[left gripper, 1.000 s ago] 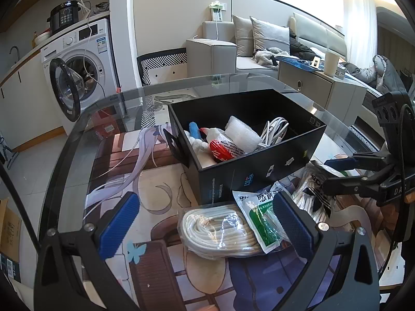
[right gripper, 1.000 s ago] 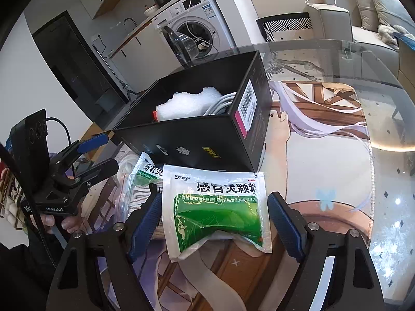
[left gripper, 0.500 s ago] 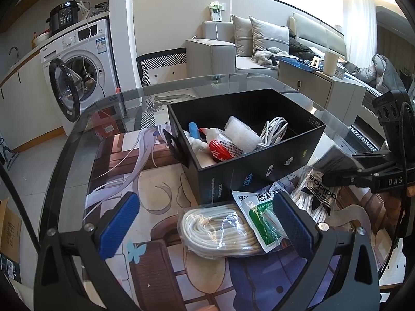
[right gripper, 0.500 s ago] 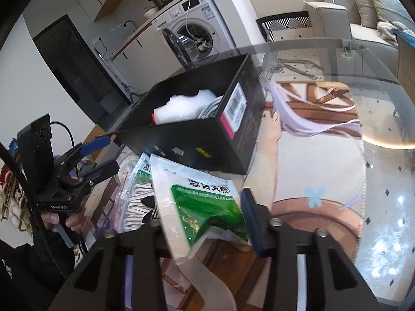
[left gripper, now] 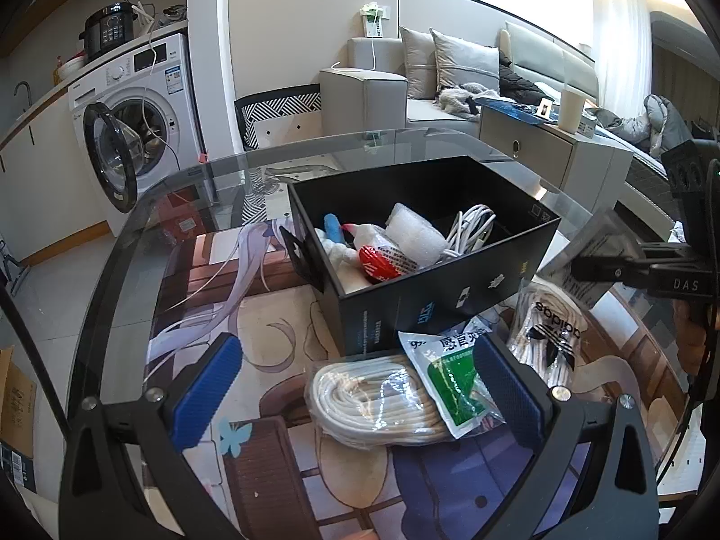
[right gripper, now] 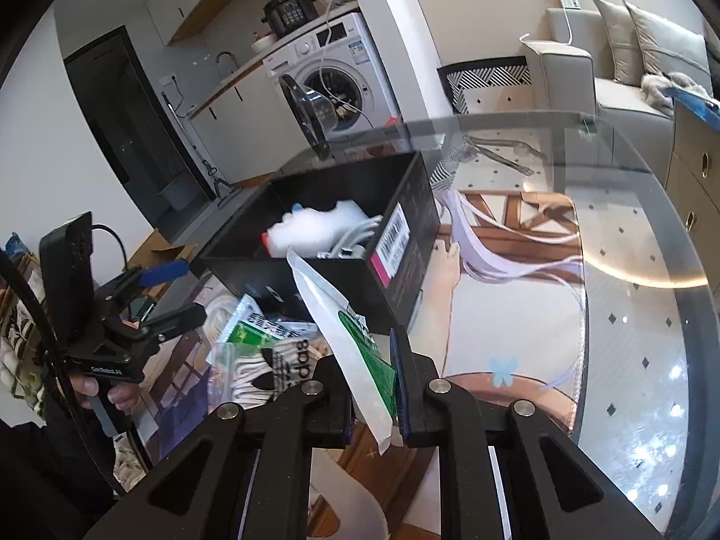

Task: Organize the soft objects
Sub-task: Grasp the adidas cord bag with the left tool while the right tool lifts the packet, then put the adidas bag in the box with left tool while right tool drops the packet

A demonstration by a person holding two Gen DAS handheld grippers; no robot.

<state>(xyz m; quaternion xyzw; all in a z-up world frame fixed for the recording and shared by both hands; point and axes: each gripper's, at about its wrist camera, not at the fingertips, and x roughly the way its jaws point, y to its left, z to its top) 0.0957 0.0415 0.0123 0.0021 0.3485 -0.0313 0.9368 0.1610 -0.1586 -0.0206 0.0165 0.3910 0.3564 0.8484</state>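
Observation:
My right gripper point(right gripper: 373, 382) is shut on a white-and-green medicine sachet point(right gripper: 342, 315) and holds it lifted, tilted toward the black box point(right gripper: 360, 270). It shows at the right of the left wrist view point(left gripper: 585, 265). My left gripper point(left gripper: 355, 387) is open and empty above a bagged white rope coil point(left gripper: 373, 400) and a second green sachet point(left gripper: 454, 378). A bag of Adidas socks point(left gripper: 549, 333) lies beside them. The black box point(left gripper: 450, 297) holds a cable, foam, a red-white packet and a blue item.
The glass table point(left gripper: 135, 234) carries an anime-print mat point(right gripper: 508, 306). A washing machine point(left gripper: 130, 108) with its door open stands far left. A sofa point(left gripper: 450, 72) and a cabinet point(left gripper: 540, 148) stand behind the table.
My right gripper closed on the sachet and lifted it off the table toward the box. The left gripper has stayed put.

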